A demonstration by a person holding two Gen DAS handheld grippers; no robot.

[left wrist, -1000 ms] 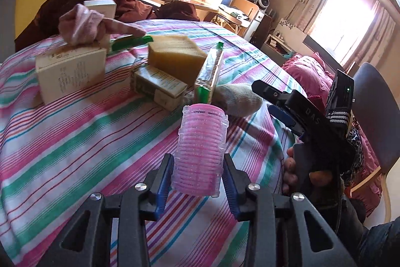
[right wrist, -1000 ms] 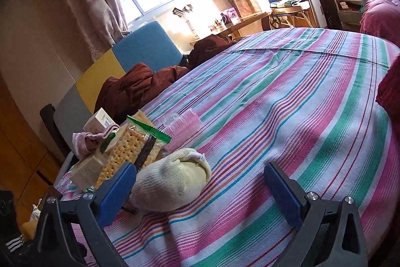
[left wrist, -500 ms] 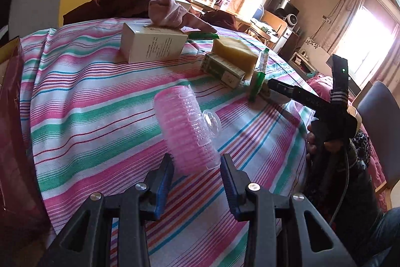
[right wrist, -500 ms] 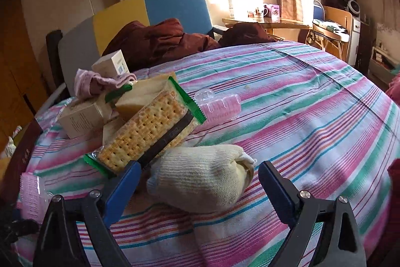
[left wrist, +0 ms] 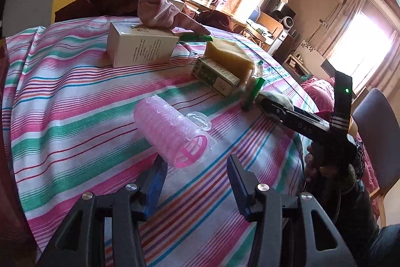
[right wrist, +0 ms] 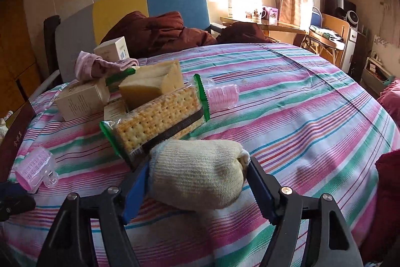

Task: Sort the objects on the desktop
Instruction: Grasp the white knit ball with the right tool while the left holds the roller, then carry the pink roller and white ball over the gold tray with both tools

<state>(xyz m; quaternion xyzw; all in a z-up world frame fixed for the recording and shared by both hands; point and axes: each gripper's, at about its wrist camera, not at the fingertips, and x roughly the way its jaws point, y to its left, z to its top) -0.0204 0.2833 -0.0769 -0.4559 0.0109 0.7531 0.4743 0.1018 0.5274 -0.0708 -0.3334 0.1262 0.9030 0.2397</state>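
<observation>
Pink hair roller (left wrist: 172, 131) lies on its side on the striped desk (left wrist: 75, 116), lower centre of the left wrist view, long axis running from upper left to lower right, open end toward the left tool (left wrist: 196, 175). Left tool is spread wide and grips nothing; roller sits just ahead of its left finger, not between the two. Same roller shows at far lower left of the right wrist view, a second pink roller (right wrist: 222, 94) at centre behind the cracker pack (right wrist: 155, 119). Boxes, a sponge-like yellow block (right wrist: 152, 86) and a pink cloth (right wrist: 100, 65) cluster upper left. Bottom centre: cream rolled sock (right wrist: 197, 179) sits between the right tool (right wrist: 198, 188) fingers, long axis crosswise, both pads at or touching its ends; looks gripped or nearly so, can't confirm squeeze. Judgement: right tool owns the sock; the roller lies where it may just have been set down, or awaits pickup.
</observation>
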